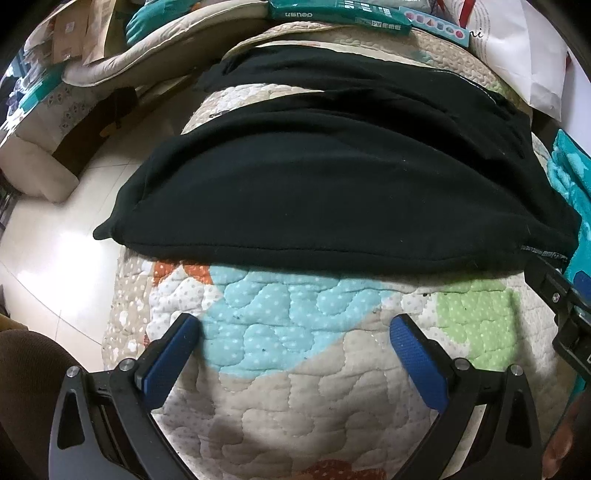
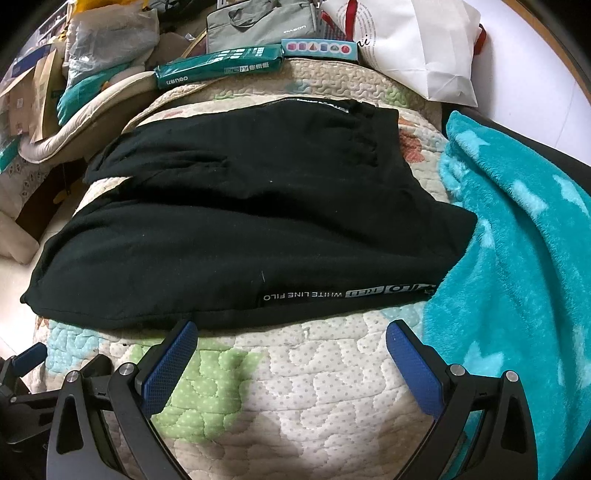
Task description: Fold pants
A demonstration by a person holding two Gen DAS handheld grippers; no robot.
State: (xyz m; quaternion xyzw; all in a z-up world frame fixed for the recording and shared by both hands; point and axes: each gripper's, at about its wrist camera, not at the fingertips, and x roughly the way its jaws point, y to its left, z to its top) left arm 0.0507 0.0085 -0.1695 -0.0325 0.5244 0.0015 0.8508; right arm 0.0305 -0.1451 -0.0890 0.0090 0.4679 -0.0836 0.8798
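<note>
At the far edge of the bed you have a grey zip bag (image 2: 262,24) and a white paper bag (image 2: 417,48); what either holds cannot be seen. In front of them lie a green ream of paper (image 2: 218,70) and a small light-blue box (image 2: 319,50).

The black pants (image 2: 236,221) are spread flat across the quilted bedcover (image 2: 314,369), waistband to your right, both legs running left and parted by a strip of quilt. A printed white label band (image 2: 347,293) sits along the near hem. A teal fleece blanket (image 2: 517,258) lies just beside the waist end, touching it.

Your left tongs (image 1: 295,332) are spread wide, gripping nothing, hovering over the bare quilt short of the near pant edge (image 1: 332,258). Your right tongs (image 2: 291,334) are also wide apart and empty; the left blue pad (image 2: 173,354) has its tip right at the pant hem, though contact cannot be judged. The other pad (image 2: 413,362) is over bare quilt near the blanket.
</note>
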